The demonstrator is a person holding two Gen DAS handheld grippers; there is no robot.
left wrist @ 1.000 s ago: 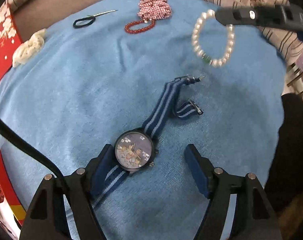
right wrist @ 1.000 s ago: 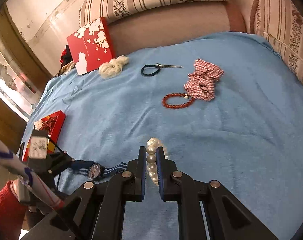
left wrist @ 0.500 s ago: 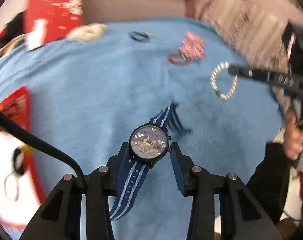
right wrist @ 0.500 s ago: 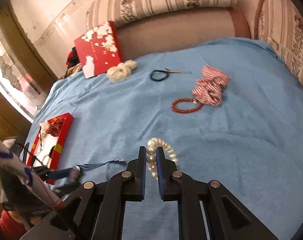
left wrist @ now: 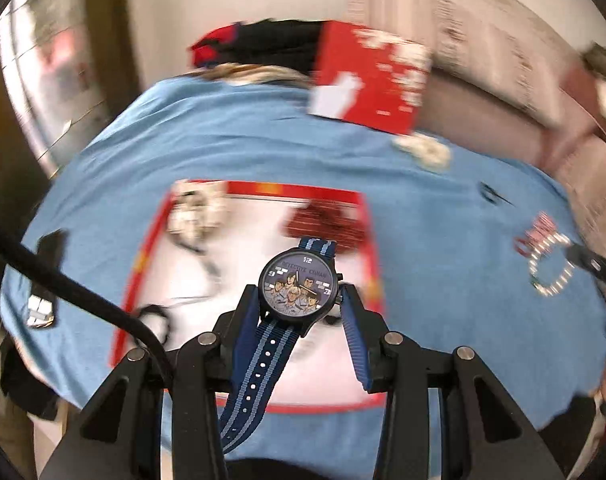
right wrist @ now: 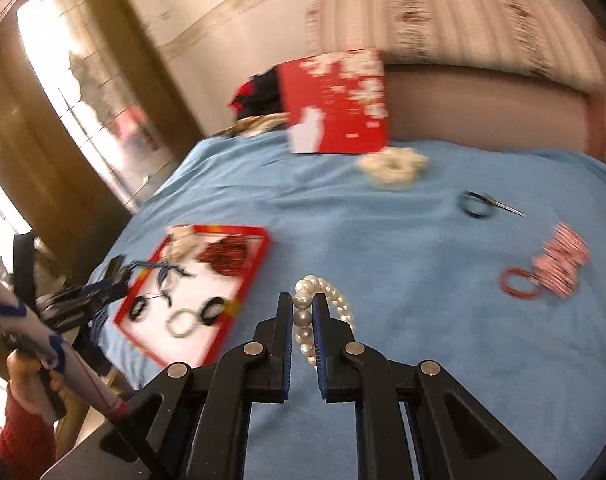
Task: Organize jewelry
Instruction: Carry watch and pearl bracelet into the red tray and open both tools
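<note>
Above red tray: watch (left wrist: pixel 299 289) held off the cloth, dial up, striped strap hanging back btwn the fingers.
L gripper (left wrist: pixel 301 312): clamped on watch case, 1 pad each side.
Pearl bracelet (right wrist: pixel 323 312): off the cloth, loop hanging fwd of the pads.
R gripper (right wrist: pixel 303 320): closed on bracelet; 1 pearl pinched btwn the 2 pads.
Red tray (right wrist: pixel 247 280): on blue cloth (right wrist: pixel 383 248), near its left edge; holds rings, dark hair ties, red beads, pale scrunchie.
Loose on cloth, R side: red bead bracelet (right wrist: pixel 517 282) touching plaid scrunchie (right wrist: pixel 561 260); black hair tie (right wrist: pixel 475 204); cream scrunchie (right wrist: pixel 393 166).
Red lid (right wrist: pixel 337 100): propped upright behind cloth.
Note: both views motion-blurred.
</note>
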